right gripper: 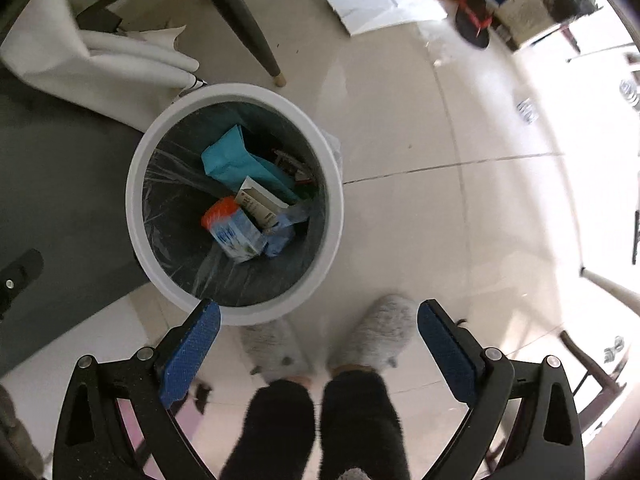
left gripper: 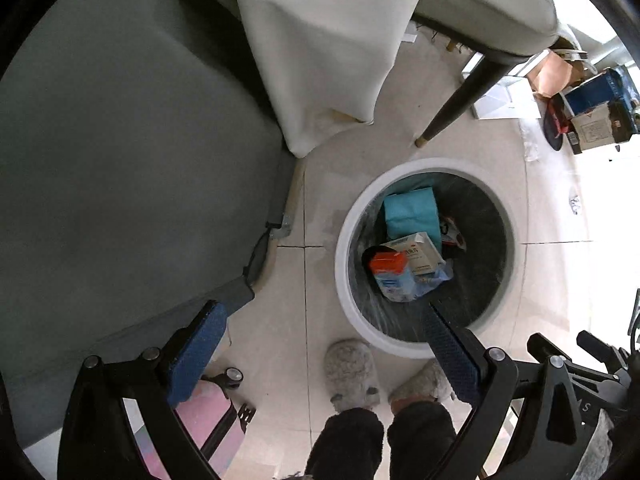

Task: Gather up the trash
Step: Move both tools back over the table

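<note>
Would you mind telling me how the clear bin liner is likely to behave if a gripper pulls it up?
The liner looks thin and crinkled, so probably floppy and stretchy. Its glossy film may slip between pads. Boxes sit inside the bin, so it would likely sag under them.

The bin [right gripper: 138, 216] stands on the floor [right gripper: 440, 220], just beside the table [left gripper: 120, 140], whose cloth [left gripper: 320, 60] hangs near its rim. A chair leg [right gripper: 244, 28] lands just behind the bin. In the bin lie a packet [right gripper: 236, 160], a box [right gripper: 260, 200] and a carton [right gripper: 232, 232], heaped together. Two slippers [right gripper: 384, 332] stand just before the bin. Boxes [right gripper: 532, 8] lie well behind it.
</note>
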{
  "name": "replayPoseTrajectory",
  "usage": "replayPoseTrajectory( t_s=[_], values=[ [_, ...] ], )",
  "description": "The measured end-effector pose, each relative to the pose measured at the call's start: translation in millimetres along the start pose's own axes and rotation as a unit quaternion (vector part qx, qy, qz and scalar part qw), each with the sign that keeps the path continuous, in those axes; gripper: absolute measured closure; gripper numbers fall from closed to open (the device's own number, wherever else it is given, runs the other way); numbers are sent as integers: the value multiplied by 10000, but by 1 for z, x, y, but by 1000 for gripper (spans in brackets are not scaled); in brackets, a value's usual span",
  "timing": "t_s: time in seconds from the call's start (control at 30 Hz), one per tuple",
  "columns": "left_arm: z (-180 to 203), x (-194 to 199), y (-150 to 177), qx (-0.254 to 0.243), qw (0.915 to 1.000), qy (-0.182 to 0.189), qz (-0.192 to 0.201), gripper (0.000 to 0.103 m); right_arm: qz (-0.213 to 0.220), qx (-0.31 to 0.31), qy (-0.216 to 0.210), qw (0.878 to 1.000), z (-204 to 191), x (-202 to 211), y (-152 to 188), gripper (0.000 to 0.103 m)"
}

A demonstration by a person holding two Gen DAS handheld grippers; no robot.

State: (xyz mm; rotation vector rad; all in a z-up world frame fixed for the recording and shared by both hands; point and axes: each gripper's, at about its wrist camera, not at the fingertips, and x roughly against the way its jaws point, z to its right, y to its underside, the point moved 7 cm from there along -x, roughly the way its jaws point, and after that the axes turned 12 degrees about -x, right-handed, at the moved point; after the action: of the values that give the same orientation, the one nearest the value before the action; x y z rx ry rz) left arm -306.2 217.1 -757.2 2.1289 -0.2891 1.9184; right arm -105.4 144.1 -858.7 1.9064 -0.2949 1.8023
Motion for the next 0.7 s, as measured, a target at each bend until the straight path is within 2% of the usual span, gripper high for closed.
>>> replayPoseTrajectory(
  t_s=[0.13, 0.33, 0.7],
  values=[
    [5, 35, 6, -77, 9999, -53, 128, 3, 223, 38, 116, 9997, 1, 38, 4, 3],
    [14, 98, 25, -241, 9993, -45, 272, 3, 546, 58, -17, 9985, 1, 113, 17, 3],
    [12, 237, 69, -324, 9974, 99, 642, 3, 861, 171, -259, 9958, 5, 269, 79, 3]
  ],
)
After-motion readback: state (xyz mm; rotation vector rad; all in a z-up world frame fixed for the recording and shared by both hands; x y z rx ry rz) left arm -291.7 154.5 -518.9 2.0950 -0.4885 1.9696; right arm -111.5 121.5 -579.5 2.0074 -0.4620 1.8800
